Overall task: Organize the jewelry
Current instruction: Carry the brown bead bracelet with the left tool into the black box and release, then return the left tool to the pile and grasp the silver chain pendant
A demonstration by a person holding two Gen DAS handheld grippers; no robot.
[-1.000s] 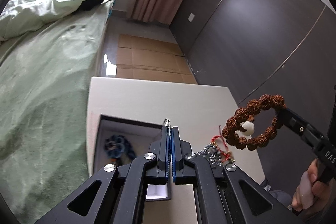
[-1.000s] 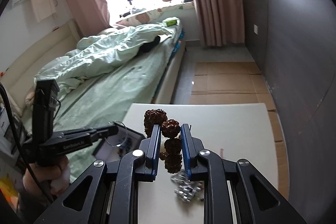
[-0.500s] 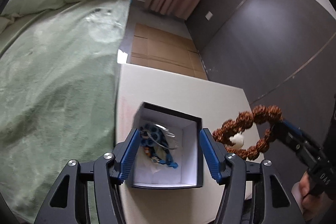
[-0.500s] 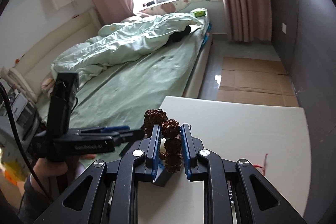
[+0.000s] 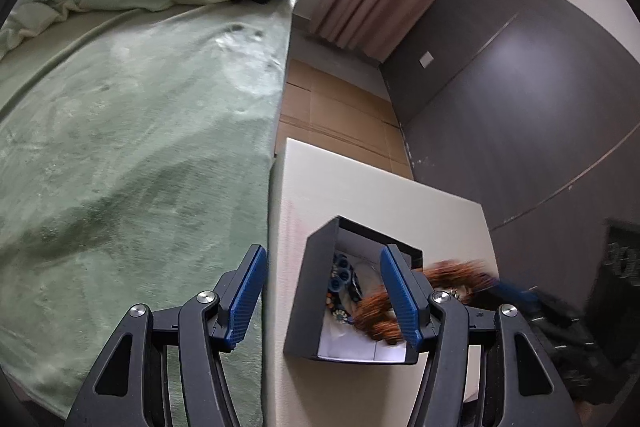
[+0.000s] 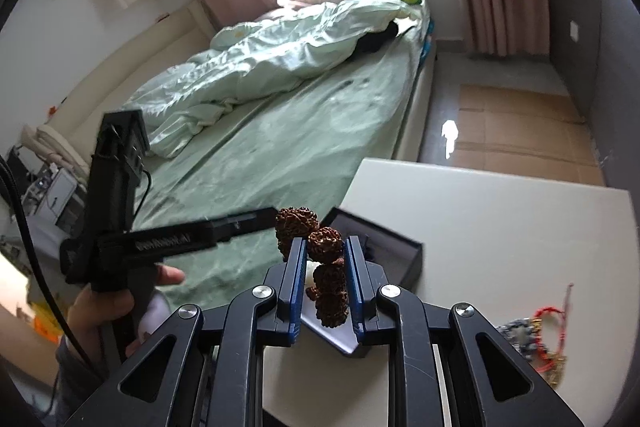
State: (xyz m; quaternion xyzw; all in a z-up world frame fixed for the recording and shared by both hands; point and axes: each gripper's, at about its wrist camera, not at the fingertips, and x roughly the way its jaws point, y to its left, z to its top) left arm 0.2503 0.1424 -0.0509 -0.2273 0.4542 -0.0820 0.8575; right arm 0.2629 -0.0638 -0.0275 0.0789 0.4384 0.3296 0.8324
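The right claw [image 6: 323, 281] is clamped on a brown bead bracelet [image 6: 326, 277], low in the frame centre, over an open black box [image 5: 310, 301] on the white desk [image 6: 500, 219]. The left claw [image 5: 324, 301] stands apart and empty, straddling the box's left wall; more jewelry [image 6: 536, 343] lies at lower right.

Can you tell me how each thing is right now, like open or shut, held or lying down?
Black box: open, no lid on, standing on the white table, jewelry inside.
Brown bead bracelet: pinched in the right hand-held gripper, over the box.
Left hand-held gripper: open, holding nothing.
Blue bead jewelry: lying in the box.
Red string jewelry: lying loose on the table.
Blanket: rumpled on the bed.
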